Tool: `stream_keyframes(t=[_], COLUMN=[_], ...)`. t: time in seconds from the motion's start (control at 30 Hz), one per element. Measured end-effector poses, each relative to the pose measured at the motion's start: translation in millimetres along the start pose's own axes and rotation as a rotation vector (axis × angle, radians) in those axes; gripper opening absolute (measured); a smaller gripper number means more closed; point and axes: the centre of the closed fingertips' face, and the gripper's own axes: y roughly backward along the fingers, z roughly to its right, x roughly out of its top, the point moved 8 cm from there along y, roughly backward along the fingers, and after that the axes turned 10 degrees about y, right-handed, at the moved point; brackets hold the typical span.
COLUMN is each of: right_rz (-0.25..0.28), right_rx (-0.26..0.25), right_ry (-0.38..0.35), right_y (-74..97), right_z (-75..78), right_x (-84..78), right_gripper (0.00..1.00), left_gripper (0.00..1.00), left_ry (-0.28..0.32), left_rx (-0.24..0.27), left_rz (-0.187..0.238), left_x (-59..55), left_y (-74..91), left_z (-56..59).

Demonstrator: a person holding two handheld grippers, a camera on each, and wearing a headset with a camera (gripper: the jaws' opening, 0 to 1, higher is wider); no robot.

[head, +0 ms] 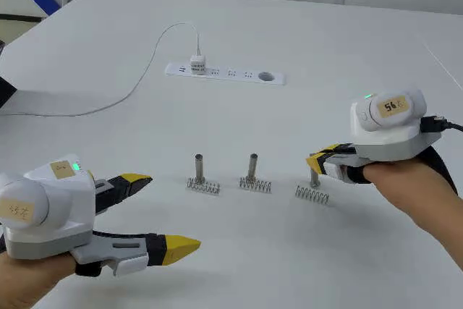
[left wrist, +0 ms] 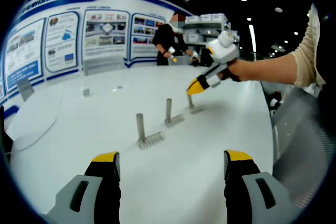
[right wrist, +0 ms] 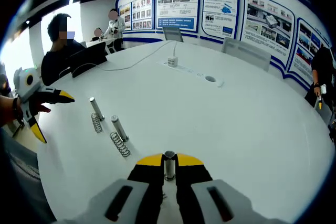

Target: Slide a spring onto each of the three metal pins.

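Standing upright, clamped: grey pin (right wrist: pixel 169 164)

I see bare table (head: pixel 289 265) near me and clear lane before far power strip (head: pixel 224 74). Centre obstructed by left pin (head: pixel 198 166), middle pin (head: pixel 252 165), springs (head: pixel 203 187); right gripper (head: pixel 315 162) clamps right pin (head: pixel 315 179).

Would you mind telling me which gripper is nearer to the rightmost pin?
Right. The right gripper has its jaws closed around the rightmost pin; the left gripper is open, out past the leftmost pin.
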Motion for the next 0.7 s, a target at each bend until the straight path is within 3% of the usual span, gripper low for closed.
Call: stream_keyframes(t=[0.7], right_rz=[0.001], right_rx=[0.004], right_ry=[-0.016], right_y=[8.5], right_z=[-0.9], right_x=[-8.1], right_gripper=[0.09], left_gripper=[0.82], left_ry=[0.000], left_rx=[-0.003], left_rz=[0.001], left_x=[-0.1], left_y=[-0.3], left_z=[2.1])
